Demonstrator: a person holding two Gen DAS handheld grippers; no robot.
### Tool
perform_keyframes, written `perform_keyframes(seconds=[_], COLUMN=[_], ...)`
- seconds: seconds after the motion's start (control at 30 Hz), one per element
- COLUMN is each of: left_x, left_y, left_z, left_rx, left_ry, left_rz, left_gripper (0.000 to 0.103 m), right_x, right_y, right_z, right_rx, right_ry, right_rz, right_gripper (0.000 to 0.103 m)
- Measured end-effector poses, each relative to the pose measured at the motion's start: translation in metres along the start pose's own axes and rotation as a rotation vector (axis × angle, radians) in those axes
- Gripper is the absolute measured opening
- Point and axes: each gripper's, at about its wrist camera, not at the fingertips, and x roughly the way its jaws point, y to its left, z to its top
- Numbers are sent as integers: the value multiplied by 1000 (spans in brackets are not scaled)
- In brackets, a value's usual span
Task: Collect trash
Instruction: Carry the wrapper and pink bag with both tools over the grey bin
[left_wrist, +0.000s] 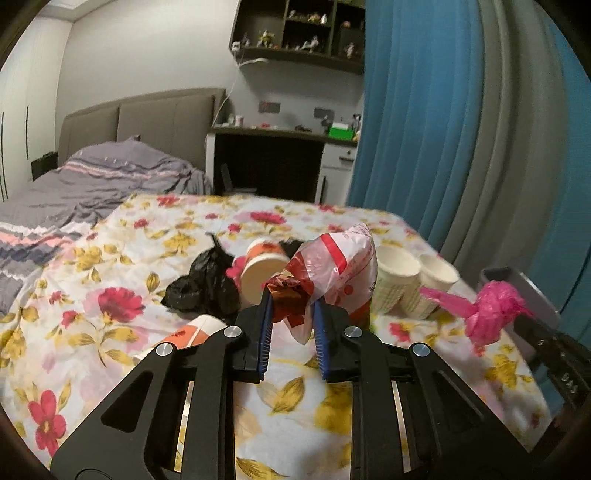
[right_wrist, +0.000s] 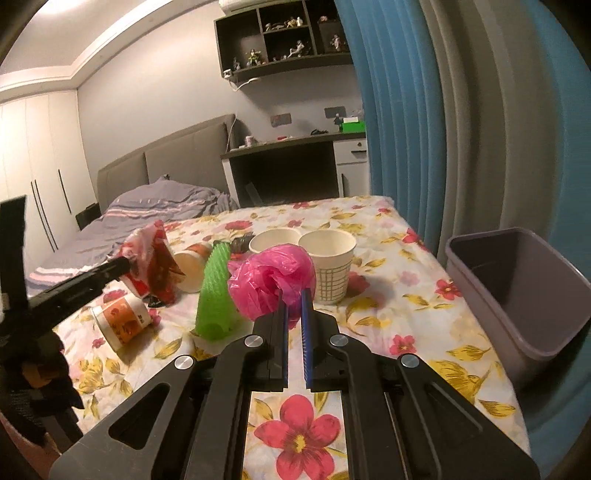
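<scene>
The left gripper (left_wrist: 291, 299) is clamped on a red-and-white plastic bag (left_wrist: 332, 266), raised above the table (left_wrist: 110, 332). The right gripper (right_wrist: 293, 295) grips a pink bag (right_wrist: 271, 280) near the table's right edge, beside the gray bin (right_wrist: 517, 295). 2 white cups (right_wrist: 328, 266) stand near the far edge.

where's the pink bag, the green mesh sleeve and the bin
pink plastic bag (right_wrist: 271, 280): right wrist view, on its crumpled middle
green foam mesh sleeve (right_wrist: 214, 295): right wrist view, mid-length on its netted side
grey bin (right_wrist: 517, 310): right wrist view, on its near wall
</scene>
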Motion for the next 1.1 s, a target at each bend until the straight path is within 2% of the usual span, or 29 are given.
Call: perform_keyframes(seconds=[0.23,0.43,0.8,1.1], left_x=[-20,-23,1,43], left_y=[-32,-76,-187,-270], left_z=[8,12,20,10], left_rx=[35,78,183,235], left_ry=[-35,-43,-62,-25], left_rz=[-67,-145,-312,-415], left_gripper=[19,19,19,19], right_x=[-26,-50,-81,-81], right_y=[-13,-37,-111,-170], right_z=[4,7,22,23], right_rx=[17,36,79,126], right_ry=[-52,-95,-171,-182], right_rz=[-27,-82,-296,-449], right_gripper=[7,7,7,7])
